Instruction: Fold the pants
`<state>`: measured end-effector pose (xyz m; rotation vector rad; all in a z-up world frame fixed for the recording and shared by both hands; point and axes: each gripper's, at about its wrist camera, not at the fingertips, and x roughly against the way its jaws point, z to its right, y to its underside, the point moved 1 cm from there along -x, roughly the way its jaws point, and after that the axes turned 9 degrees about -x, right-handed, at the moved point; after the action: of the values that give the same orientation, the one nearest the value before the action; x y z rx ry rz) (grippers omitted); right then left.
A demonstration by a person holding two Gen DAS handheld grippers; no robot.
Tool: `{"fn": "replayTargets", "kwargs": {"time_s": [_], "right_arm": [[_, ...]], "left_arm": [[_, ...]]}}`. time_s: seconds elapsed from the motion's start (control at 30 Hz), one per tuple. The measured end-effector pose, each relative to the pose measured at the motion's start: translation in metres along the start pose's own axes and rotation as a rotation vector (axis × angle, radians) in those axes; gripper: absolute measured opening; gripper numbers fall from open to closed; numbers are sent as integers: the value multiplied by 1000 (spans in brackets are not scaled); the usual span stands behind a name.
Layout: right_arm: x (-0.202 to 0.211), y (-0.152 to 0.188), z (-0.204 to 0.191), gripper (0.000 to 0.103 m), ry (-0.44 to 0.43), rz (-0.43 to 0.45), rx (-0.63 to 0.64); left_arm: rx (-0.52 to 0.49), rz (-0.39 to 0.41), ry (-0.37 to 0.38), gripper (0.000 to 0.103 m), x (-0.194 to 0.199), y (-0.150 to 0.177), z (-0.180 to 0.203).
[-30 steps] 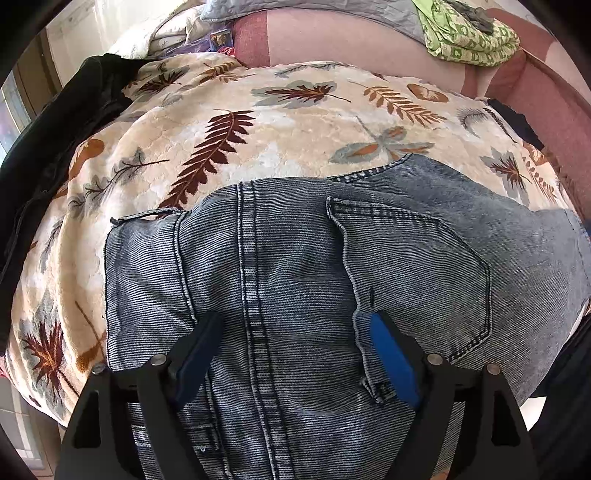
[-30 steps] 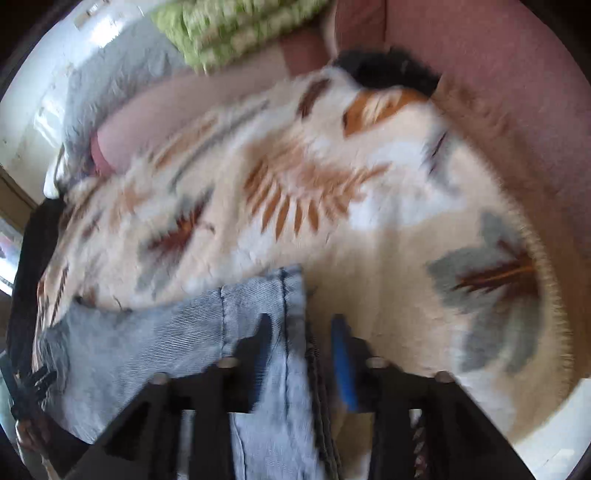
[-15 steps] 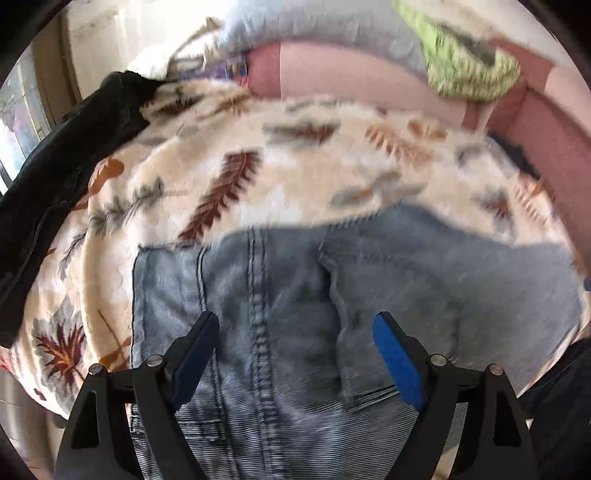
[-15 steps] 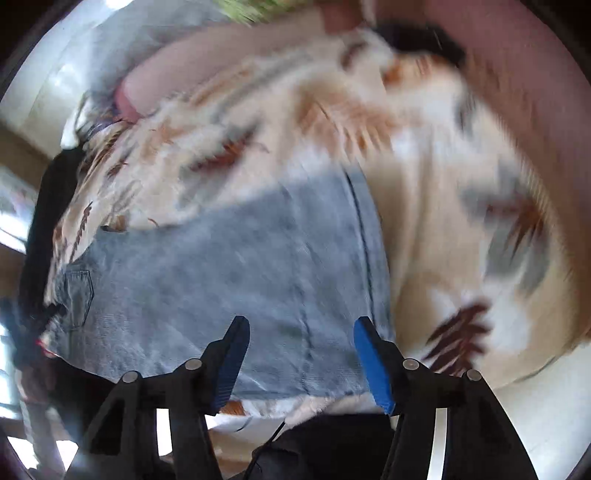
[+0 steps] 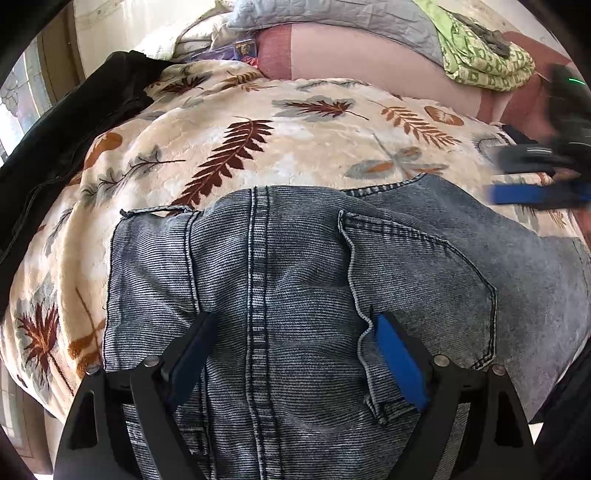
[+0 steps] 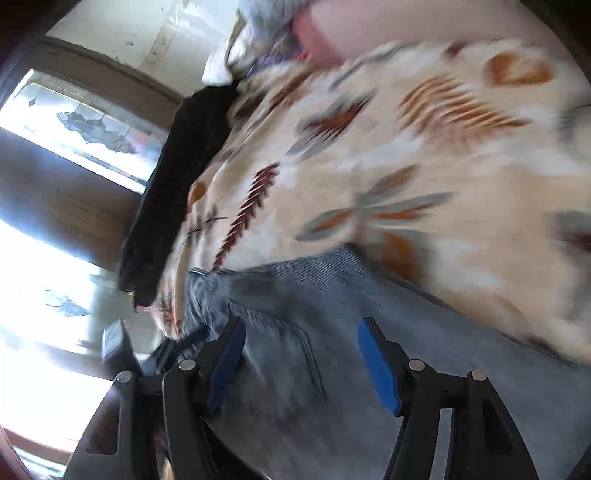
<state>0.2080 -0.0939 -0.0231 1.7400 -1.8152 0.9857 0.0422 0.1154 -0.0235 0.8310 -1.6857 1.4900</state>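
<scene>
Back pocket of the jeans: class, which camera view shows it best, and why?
The left wrist view. There the back pocket is sharp, stitching and outline complete, on the jeans. The right wrist view shows the same pocket smaller and motion-blurred.

pants on blanket, jacket at left

Both wrist cameras are looking steeply down from close above the pants on the bed's leaf-print blanket. The left is facing the pillows; the right is facing the window. Both are sharing the back pocket.
</scene>
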Motion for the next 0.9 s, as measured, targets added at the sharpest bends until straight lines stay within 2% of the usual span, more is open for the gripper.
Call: {"fn": "replayTargets", "kwargs": {"time_s": [0.03,0.07,0.13,0.23,0.43,0.57,0.67,0.73,0.77,0.8,0.83,0.9], "right_arm": [[-26,-9,16,67,52,-40,-71],[-36,-13,28,66,32,-38,-128],[-25,-16,32,66,-34,22,-187],[7,-1,25,66,5,75,-135],[117,77,57,67,29,232,-169],[181,151,100,71,-22,324,-317],[194,188,127,71,-69,338,-389],[200,200,150,71,-100,376,-436],[204,205,172,72,-88,411,-490],[204,210,195,72,-32,428,-585],[202,216,217,69,-53,430,-691],[214,224,226,69,-170,457,-733]], "left_arm": [[3,5,6,88,1,0,-1],[2,9,10,88,2,0,-1],[-6,12,8,88,3,2,-1],[-9,18,4,88,5,1,0],[26,40,-4,88,12,-1,-1],[53,93,-25,88,23,-4,-2],[63,146,-30,88,33,-7,1],[73,184,-20,88,40,-11,5],[73,194,-17,88,42,-13,8],[67,200,-13,88,43,-14,11],[51,200,-11,88,44,-16,17],[20,191,-19,88,43,-18,27]]}}
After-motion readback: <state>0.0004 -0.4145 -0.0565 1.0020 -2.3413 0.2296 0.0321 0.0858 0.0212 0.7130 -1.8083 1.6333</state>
